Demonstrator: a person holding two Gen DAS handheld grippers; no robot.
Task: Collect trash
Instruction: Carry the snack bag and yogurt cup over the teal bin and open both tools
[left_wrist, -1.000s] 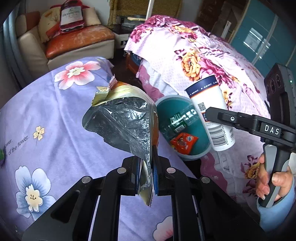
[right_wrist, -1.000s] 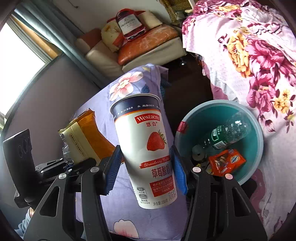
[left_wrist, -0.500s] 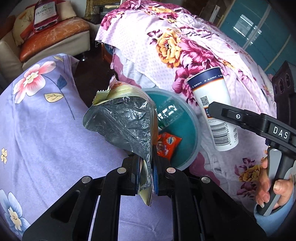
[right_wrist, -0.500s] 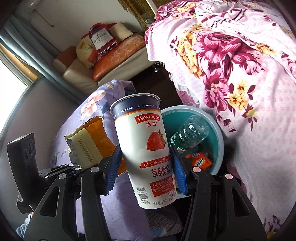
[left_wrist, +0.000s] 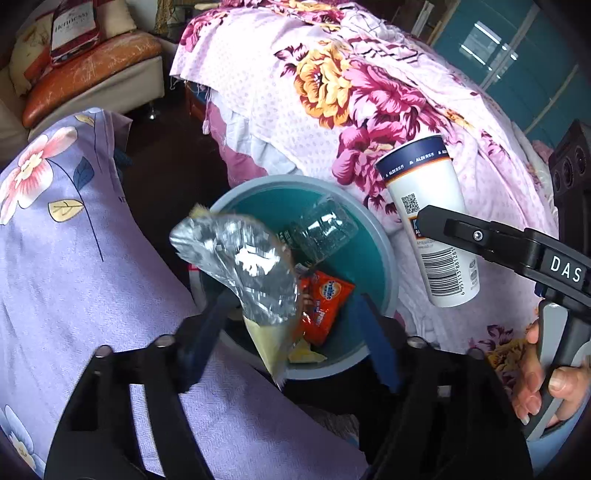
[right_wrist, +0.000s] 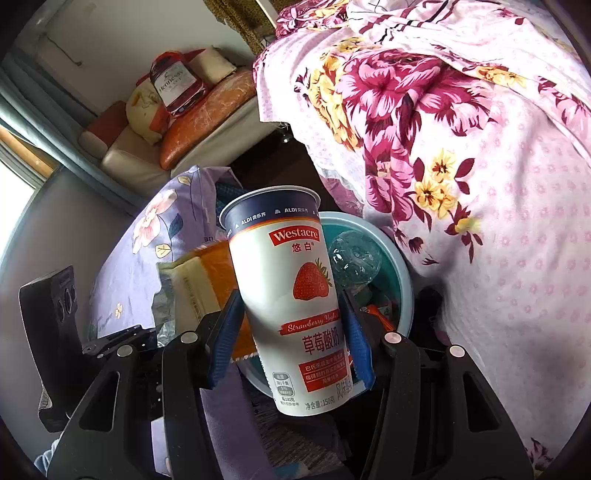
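Two beds flank a strip of dark floor (left_wrist: 166, 155): one under a smooth lilac sheet (left_wrist: 74, 258) printed with flowers, the other under a rumpled pink floral quilt (left_wrist: 332, 92); a cream sofa (right_wrist: 125, 155) with orange cushions stands by the wall. Between the beds sits a round teal bin (left_wrist: 384, 266) holding a clear plastic bottle (left_wrist: 321, 232) and an orange wrapper (left_wrist: 325, 299). The left gripper (left_wrist: 288, 332) has just been opening; its blue pads stand wide, clear of a crinkled foil snack bag (left_wrist: 243, 266) above the bin's near rim. The right gripper (right_wrist: 291, 332) clamps a tall, tapered strawberry yoghurt cup (right_wrist: 291, 295) above the bin.
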